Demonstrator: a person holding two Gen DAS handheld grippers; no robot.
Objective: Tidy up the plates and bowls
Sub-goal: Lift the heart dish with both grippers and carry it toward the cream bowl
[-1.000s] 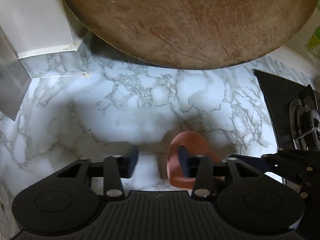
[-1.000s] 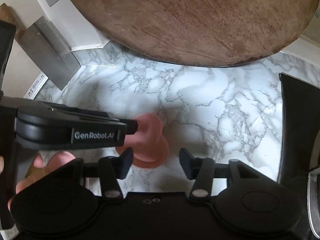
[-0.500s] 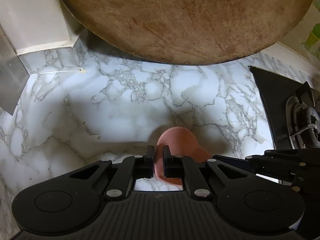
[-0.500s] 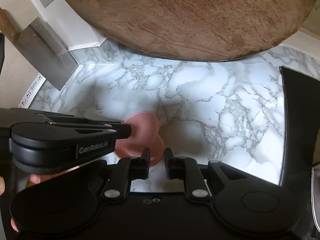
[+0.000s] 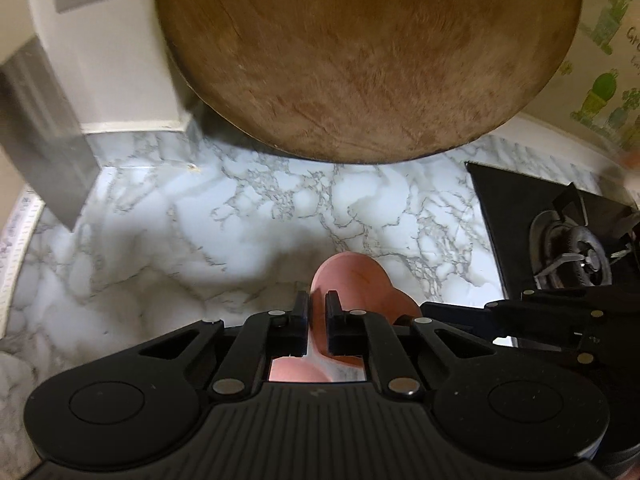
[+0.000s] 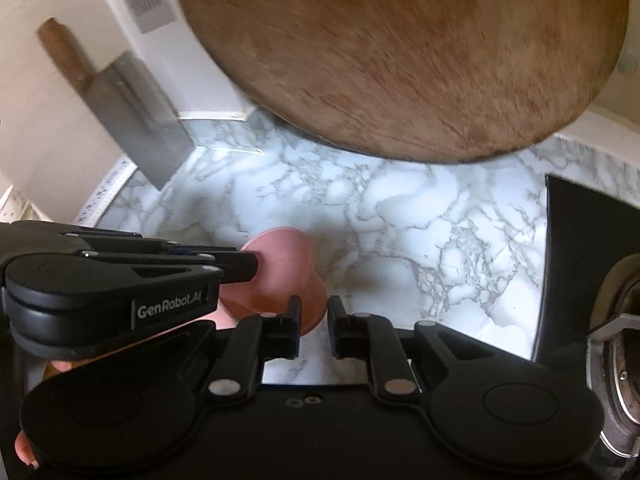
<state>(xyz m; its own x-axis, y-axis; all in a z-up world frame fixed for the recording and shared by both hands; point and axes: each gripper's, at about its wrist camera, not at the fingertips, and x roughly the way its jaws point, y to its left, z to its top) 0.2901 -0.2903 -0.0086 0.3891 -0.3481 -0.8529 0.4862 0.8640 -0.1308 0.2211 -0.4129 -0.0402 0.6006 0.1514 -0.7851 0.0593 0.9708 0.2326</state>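
Note:
A pink heart-shaped dish (image 5: 352, 280) hangs just over the marble counter (image 5: 200, 240), held from two sides. My left gripper (image 5: 317, 304) is shut on its left rim, the pink edge pinched between the narrow fingers. The right gripper (image 5: 424, 310) reaches in from the right and meets the dish's other side. In the right wrist view my right gripper (image 6: 314, 308) is shut on the dish (image 6: 280, 264), its near edge showing between the fingers. The left gripper (image 6: 250, 266) comes in from the left onto the rim.
A big round wooden board (image 5: 360, 52) leans on the back wall over the counter. A cleaver (image 6: 136, 116) hangs at the left wall. A black gas stove (image 5: 560, 240) borders the counter on the right. A person's hand (image 6: 24, 448) shows at the lower left.
Both pairs of jaws went from apart to shut on the pink dish. Both grippers then rose, and the dish came up with them while the counter dropped away.

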